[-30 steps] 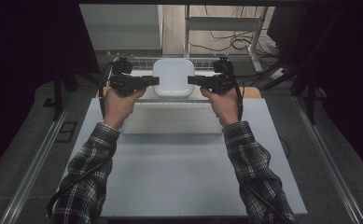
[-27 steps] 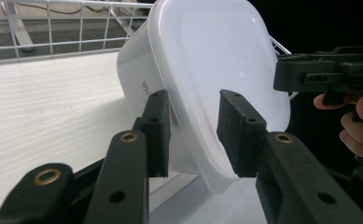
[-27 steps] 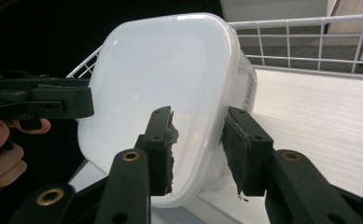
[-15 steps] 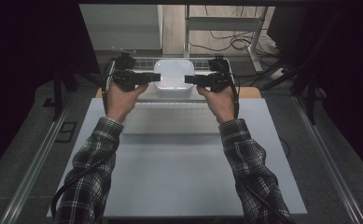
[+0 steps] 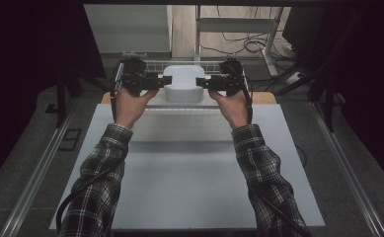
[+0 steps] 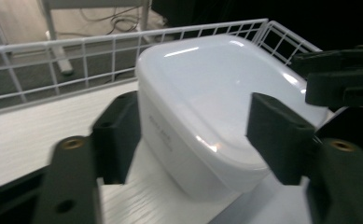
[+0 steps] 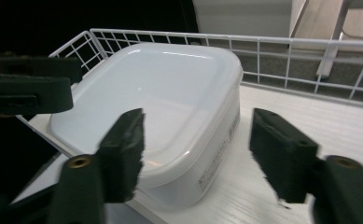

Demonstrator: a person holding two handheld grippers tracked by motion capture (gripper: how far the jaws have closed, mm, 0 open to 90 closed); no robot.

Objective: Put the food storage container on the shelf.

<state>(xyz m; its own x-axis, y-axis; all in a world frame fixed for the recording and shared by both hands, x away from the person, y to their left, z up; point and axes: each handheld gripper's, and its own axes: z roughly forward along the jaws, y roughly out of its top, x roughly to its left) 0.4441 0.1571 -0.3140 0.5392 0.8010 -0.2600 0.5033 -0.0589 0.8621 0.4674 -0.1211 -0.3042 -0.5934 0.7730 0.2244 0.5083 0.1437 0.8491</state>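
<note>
Behind claws — white container (image 5: 183, 85), half-hidden

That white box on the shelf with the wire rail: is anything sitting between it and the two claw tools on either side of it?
Nothing visible does. The white box has the left gripper and the right gripper right at its two ends. Both have just been opening, and their jaws stand apart around its corners with a gap showing. The wire rail runs behind the box.
</note>
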